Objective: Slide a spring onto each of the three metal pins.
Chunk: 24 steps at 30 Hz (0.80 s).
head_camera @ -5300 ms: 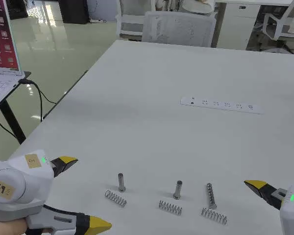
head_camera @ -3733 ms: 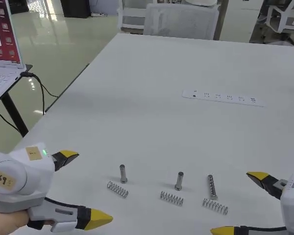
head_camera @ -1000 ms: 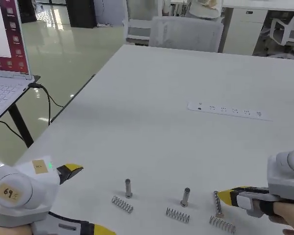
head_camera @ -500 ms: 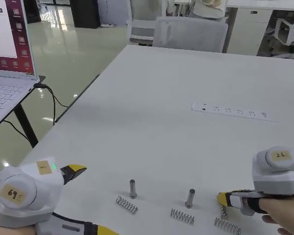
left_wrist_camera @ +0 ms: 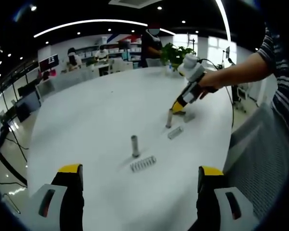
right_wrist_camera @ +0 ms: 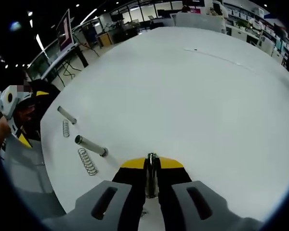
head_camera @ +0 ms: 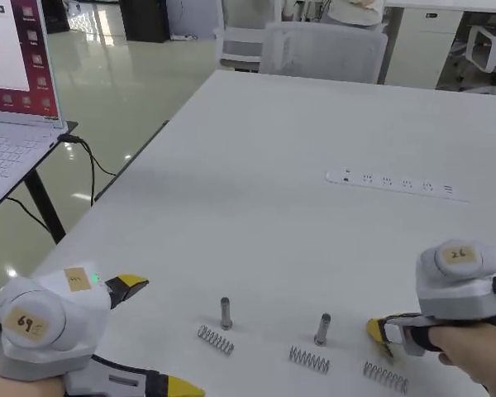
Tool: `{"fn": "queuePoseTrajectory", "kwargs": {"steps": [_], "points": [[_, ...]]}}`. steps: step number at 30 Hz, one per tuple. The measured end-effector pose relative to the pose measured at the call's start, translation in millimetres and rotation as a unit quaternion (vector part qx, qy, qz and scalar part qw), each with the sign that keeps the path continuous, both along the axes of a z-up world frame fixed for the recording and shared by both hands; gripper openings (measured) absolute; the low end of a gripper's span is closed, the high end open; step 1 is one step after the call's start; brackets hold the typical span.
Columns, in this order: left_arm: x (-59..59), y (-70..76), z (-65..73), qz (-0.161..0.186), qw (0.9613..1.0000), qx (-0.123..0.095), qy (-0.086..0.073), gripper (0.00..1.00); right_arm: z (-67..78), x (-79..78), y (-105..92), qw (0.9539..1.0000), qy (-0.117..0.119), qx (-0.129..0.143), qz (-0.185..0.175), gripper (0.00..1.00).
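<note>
Three short metal pins and three springs sit near the table's front edge. The left pin (head_camera: 225,313) stands with a spring (head_camera: 216,339) in front of it. The middle pin (head_camera: 322,328) has its spring (head_camera: 309,358) likewise. My right gripper (head_camera: 379,334) is shut on the right pin (right_wrist_camera: 151,180), which runs between its yellow-tipped jaws, and the third spring (head_camera: 385,376) lies just in front. My left gripper (head_camera: 155,335) hovers open at the lower left, facing the left pin (left_wrist_camera: 135,146) and its spring (left_wrist_camera: 142,163) with nothing between its jaws.
A white power strip (head_camera: 390,183) lies further back on the white table (head_camera: 256,165). A laptop (head_camera: 8,83) on a side stand with a hanging cable is to the left, past the table's edge. A chair (head_camera: 322,50) stands at the far end.
My right gripper came in from the right, turned toward the right pin and shut on it. The left gripper stayed open at the lower left. The head camera shifted.
</note>
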<state>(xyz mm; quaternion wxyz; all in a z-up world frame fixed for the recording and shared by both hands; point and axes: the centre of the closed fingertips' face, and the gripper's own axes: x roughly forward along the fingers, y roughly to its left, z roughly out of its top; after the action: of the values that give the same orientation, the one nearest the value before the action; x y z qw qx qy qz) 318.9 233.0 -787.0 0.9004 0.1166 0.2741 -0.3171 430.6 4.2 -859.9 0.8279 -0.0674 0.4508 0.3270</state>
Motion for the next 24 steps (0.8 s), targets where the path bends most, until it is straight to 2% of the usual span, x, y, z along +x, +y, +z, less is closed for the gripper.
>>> {"fn": "queuePoseTrajectory", "kwargs": {"steps": [1, 7, 18, 24], "points": [[-0.4, -0.1, -0.4, 0.000, 1.0000, 0.000, 0.000, 0.96, 0.4, 1.2, -1.0, 0.9999, -0.011, -0.006, 0.008, 0.05], [-2.7, -0.1, -2.8, -0.001, 1.0000, 0.000, 0.004, 0.96, 1.6, 0.6, -1.4, 0.9998, -0.016, -0.004, 0.014, 0.05], [-1.1, -2.6, -2.0, -0.001, 1.0000, -0.004, 0.002, 0.96, 25.0, -1.9, -7.9, 0.9981, -0.046, 0.042, 0.005, 0.05], [-1.3, -5.5, -3.8, -0.002, 1.0000, -0.005, 0.002, 0.96, 35.7, -3.3, -6.9, 0.9956, -0.073, 0.057, 0.012, 0.05]]}}
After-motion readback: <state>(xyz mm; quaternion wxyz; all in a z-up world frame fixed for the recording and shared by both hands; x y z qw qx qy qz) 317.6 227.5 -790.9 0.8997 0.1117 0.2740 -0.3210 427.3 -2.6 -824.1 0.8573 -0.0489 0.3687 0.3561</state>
